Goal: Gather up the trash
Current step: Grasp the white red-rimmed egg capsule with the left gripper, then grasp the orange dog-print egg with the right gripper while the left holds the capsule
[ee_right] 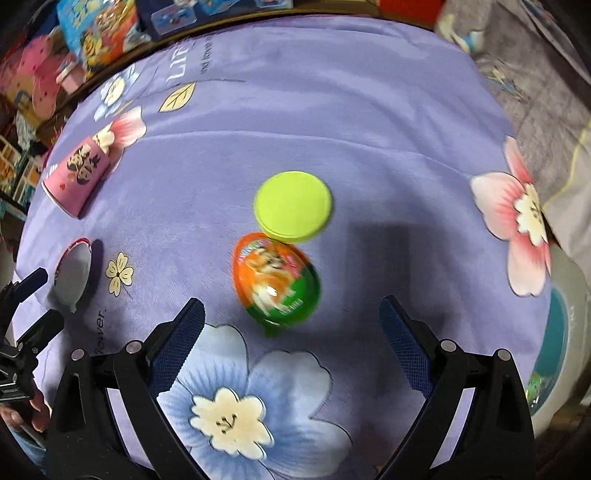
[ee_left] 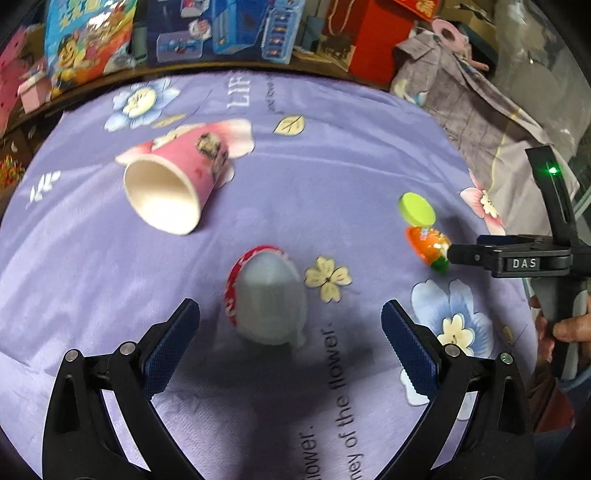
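A grey and red egg-shaped shell (ee_left: 267,295) lies on the purple flowered cloth (ee_left: 332,166), just ahead of my open left gripper (ee_left: 291,325). A pink paper cup (ee_left: 173,181) lies on its side farther back left, mouth toward me. In the right wrist view an orange and green egg-shaped wrapper (ee_right: 277,284) sits just ahead of my open right gripper (ee_right: 291,321), touching a lime green round lid (ee_right: 293,206) behind it. The same egg wrapper (ee_left: 428,245) and lid (ee_left: 417,208) show at right in the left wrist view, where the right gripper's tips (ee_left: 452,253) reach them.
Colourful toy boxes (ee_left: 221,29) and bags line the far edge of the cloth. A grey patterned fabric (ee_left: 461,92) is heaped at back right. A white and teal container (ee_right: 557,354) stands at the cloth's right edge. A person's hand (ee_left: 569,328) holds the right gripper.
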A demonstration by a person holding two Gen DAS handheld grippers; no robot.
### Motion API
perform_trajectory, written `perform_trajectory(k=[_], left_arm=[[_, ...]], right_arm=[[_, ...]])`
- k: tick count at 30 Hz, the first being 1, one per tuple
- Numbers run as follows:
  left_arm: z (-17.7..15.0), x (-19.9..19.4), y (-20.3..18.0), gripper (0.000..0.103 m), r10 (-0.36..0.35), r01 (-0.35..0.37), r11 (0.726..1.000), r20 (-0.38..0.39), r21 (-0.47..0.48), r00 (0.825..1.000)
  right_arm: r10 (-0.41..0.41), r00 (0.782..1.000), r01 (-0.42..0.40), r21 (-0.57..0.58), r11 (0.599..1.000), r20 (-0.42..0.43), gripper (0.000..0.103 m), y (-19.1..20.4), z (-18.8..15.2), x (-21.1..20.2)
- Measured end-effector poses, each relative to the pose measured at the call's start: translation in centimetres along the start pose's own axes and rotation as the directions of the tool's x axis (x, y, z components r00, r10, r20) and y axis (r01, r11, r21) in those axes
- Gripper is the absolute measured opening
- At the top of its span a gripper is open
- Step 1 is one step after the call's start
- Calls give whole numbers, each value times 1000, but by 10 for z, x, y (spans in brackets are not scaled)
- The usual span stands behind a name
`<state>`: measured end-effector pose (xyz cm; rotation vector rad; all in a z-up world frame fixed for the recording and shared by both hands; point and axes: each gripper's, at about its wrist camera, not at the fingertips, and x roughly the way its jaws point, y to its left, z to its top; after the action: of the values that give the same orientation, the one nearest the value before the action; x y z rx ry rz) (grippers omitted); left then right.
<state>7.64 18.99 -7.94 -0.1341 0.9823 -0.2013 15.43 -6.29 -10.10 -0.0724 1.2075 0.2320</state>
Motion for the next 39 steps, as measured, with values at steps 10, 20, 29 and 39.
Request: perform_trajectory(k=[10, 20, 29, 39], left_arm=[[-7, 17, 14, 99, 7, -8, 999, -45, -31, 999], [-3, 31, 15, 99, 53, -54, 998, -65, -26, 997], [0, 37, 8, 85, 91, -90, 996, -49, 25, 995], [2, 27, 5, 52, 69, -69, 998, -46, -6, 997]], right_arm=[[-46, 999, 44, -98, 994, -16, 75, 21, 7, 26], [2, 1000, -4, -99, 995, -28, 52, 27, -7, 16], [40, 999, -40, -57, 998, 5, 52, 24, -13, -4], [65, 997, -65, -2, 998, 35, 52, 5, -25, -24]])
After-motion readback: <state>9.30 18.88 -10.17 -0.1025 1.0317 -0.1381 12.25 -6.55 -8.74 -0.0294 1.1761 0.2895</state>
